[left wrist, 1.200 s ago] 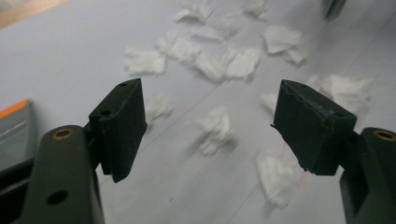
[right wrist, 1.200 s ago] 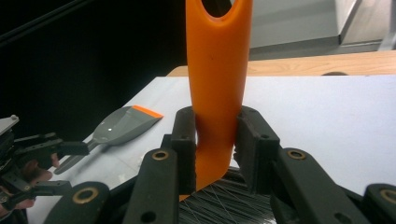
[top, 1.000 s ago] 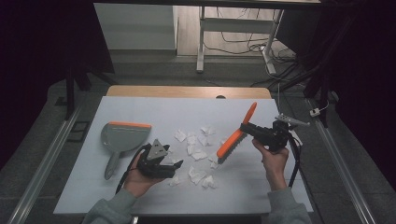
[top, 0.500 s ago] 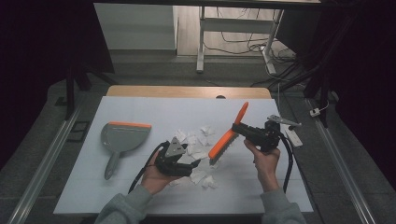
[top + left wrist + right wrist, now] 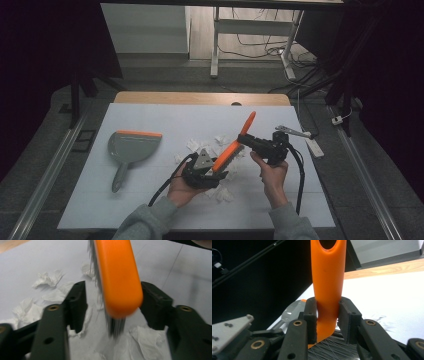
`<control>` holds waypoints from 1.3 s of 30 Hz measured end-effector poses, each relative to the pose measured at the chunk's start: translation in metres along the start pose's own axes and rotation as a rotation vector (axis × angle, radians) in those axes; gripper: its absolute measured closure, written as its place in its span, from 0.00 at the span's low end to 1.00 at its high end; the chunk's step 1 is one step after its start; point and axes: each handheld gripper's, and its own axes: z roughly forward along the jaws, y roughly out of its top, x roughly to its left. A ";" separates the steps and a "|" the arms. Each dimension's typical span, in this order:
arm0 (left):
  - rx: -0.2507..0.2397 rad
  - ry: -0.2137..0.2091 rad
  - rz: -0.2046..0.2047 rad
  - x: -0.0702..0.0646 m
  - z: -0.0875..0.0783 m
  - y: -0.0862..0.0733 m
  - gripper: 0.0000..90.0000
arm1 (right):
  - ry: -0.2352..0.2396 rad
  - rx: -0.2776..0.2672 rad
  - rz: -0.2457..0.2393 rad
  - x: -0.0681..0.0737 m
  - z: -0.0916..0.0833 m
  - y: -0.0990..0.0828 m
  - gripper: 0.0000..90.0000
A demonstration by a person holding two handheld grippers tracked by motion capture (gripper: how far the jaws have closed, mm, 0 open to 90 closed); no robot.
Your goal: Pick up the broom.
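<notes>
An orange hand brush (image 5: 234, 146) with dark bristles is held tilted over several crumpled white paper scraps (image 5: 196, 146) at the middle of the table. My right gripper (image 5: 264, 144) is shut on its handle (image 5: 327, 287), jaws pressed on both sides. My left gripper (image 5: 202, 171) sits low over the scraps, just left of the brush head. In the left gripper view the brush head (image 5: 117, 277) hangs between the open jaws of that gripper (image 5: 112, 297), bristles pointing down at the paper scraps (image 5: 47, 278). A grey dustpan (image 5: 131, 147) with an orange lip lies at the left.
A white sheet (image 5: 150, 115) covers the table, with a wooden strip (image 5: 200, 97) along the far edge. A white power strip (image 5: 315, 146) lies at the right edge. The dustpan (image 5: 291, 310) shows behind my right gripper's jaws. A cable trails from each gripper.
My left gripper has moved right and my right gripper left, bringing the brush head down between the left jaws. The dustpan has not moved.
</notes>
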 end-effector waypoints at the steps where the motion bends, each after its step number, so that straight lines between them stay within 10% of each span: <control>1: -0.005 0.001 0.002 0.000 0.001 0.000 0.50 | 0.000 0.000 0.000 0.000 0.000 0.000 0.77; 10: -0.026 0.036 -0.006 0.005 -0.001 -0.001 0.81 | 0.031 0.009 0.027 0.003 0.006 -0.004 0.77; 22: -0.007 0.013 -0.018 0.022 -0.015 -0.002 0.87 | 0.029 0.041 0.026 0.007 0.009 -0.005 0.76; 27: 0.002 -0.002 -0.020 0.033 -0.028 -0.001 0.88 | 0.012 0.076 -0.048 0.014 0.008 0.002 0.49; 30: 0.011 -0.001 -0.007 0.040 -0.039 -0.001 0.88 | -0.026 0.124 -0.171 0.021 0.004 0.006 0.39; 39: 0.082 -0.074 -0.005 0.058 -0.056 -0.002 0.88 | -0.064 0.223 -0.329 0.024 -0.013 0.009 0.36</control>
